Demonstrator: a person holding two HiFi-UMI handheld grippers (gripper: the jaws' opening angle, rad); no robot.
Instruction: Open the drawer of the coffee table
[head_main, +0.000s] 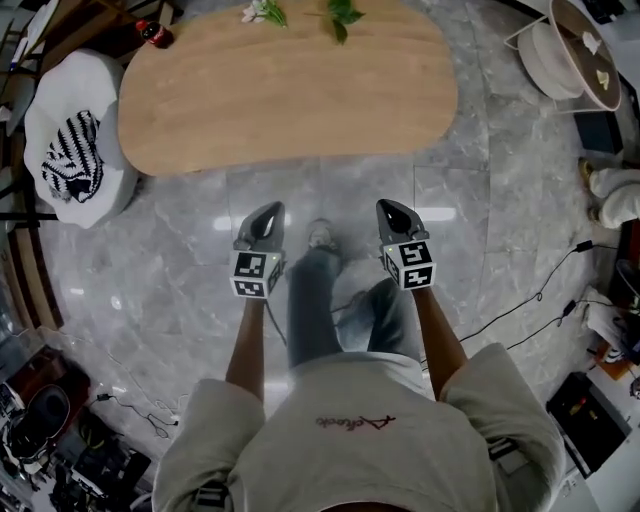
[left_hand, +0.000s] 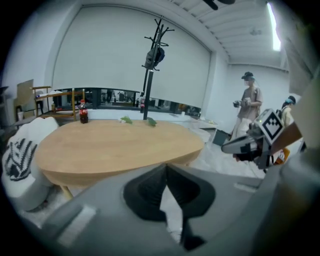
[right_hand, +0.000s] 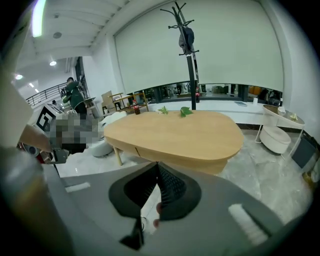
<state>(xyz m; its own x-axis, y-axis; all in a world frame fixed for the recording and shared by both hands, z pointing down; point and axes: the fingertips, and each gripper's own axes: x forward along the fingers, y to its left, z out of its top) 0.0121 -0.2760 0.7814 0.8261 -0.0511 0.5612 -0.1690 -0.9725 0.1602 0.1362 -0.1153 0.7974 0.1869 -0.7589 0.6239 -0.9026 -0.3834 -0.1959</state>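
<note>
Left gripper (head_main: 269, 212) and right gripper (head_main: 391, 209) both pinched together, empty, near side of coffee table (head_main: 290, 90), apart from it. Drawer (right_hand: 160, 154) closed, untouched. Reach, grip and pull all remain.

coffee table (head_main: 290, 90): far edge cut off at top of head view; bottle (head_main: 153, 33), upper left: label unreadable; side table (head_main: 578, 60), upper right: cropped

No words can be read: the shirt (head_main: 355, 425) has red curly writing, upside down and too small to make out, the left cube (head_main: 257, 273) and the right cube (head_main: 410, 264) show only black-and-white square marks, and the red label on the bottle (head_main: 155, 33) is too small to read.
</note>
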